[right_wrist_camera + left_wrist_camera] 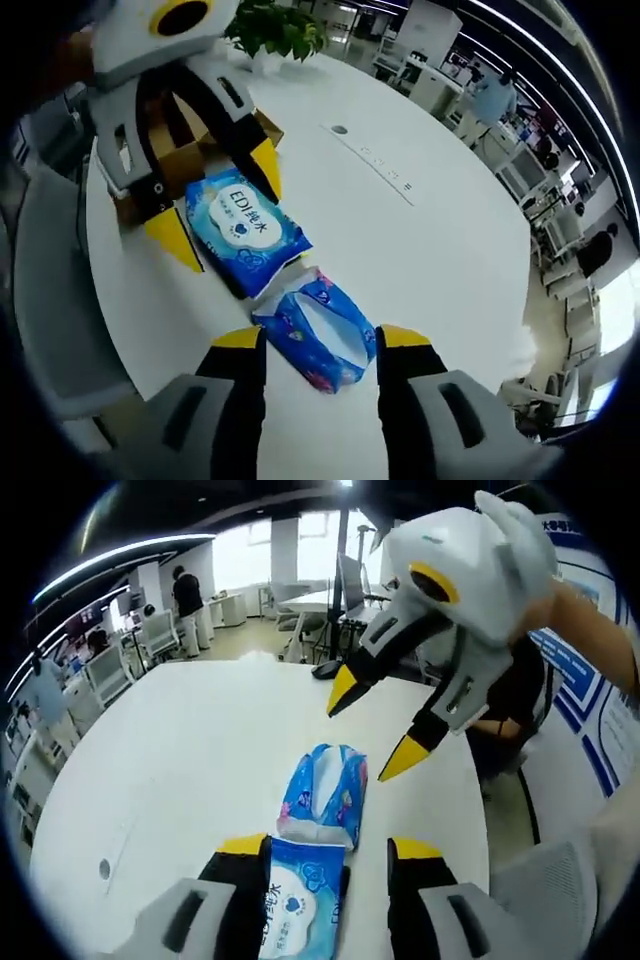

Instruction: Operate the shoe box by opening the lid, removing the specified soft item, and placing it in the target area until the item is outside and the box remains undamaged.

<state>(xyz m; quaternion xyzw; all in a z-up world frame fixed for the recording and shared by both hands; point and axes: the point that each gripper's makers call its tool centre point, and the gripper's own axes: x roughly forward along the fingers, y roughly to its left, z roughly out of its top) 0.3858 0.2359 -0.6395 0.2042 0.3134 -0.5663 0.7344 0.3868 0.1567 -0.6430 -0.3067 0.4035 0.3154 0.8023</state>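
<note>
Both soft packs lie on the worktop [180, 770], outside the box [200, 140]: wipes pack [243, 230] between my left hand-held gripper's [330, 865] spread jaws, crinkly tissue pack [318, 335] between my right hand-held gripper's [320, 355] spread jaws — light, squashy, slippery film, so pinch across mid-body, gently.

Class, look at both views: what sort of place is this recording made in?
Most likely an open-plan office or lab: a large white table, rows of desks and chairs behind it, a monitor, and a potted plant.

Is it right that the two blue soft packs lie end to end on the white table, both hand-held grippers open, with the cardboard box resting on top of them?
Not quite. In the right gripper view the cardboard box sits on the white table beyond the wipes pack, not on top. The rest holds: it lies end to end with the tissue pack, and both the left hand-held gripper and right hand-held gripper are open.
</note>
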